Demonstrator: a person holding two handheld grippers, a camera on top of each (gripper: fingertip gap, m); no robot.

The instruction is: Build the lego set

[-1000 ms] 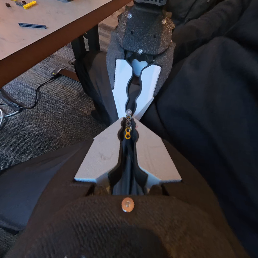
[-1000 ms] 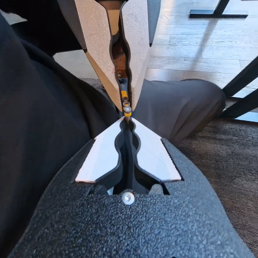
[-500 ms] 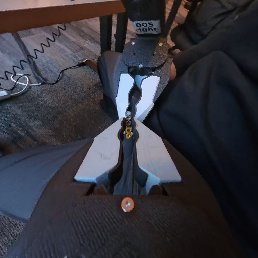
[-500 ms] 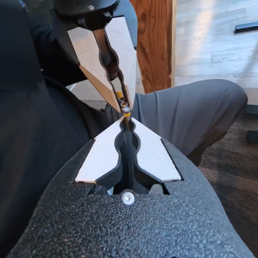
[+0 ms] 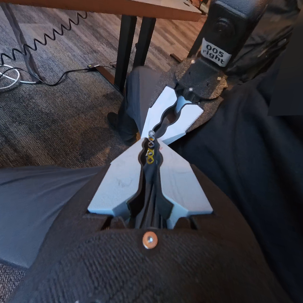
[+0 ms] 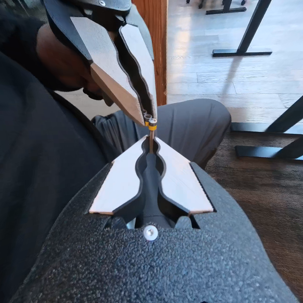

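Left gripper clenched on a yellow holed beam between its tips, right gripper pinching a thin grey axle pushed into the beam's end hole, tips nearly touching above a lap, carpet below

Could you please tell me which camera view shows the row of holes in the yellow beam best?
The left wrist view: the yellow beam faces the camera between the left gripper fingertips, holes visible in a row. The right wrist view shows only its end edge-on, on the grey pin in the right gripper.
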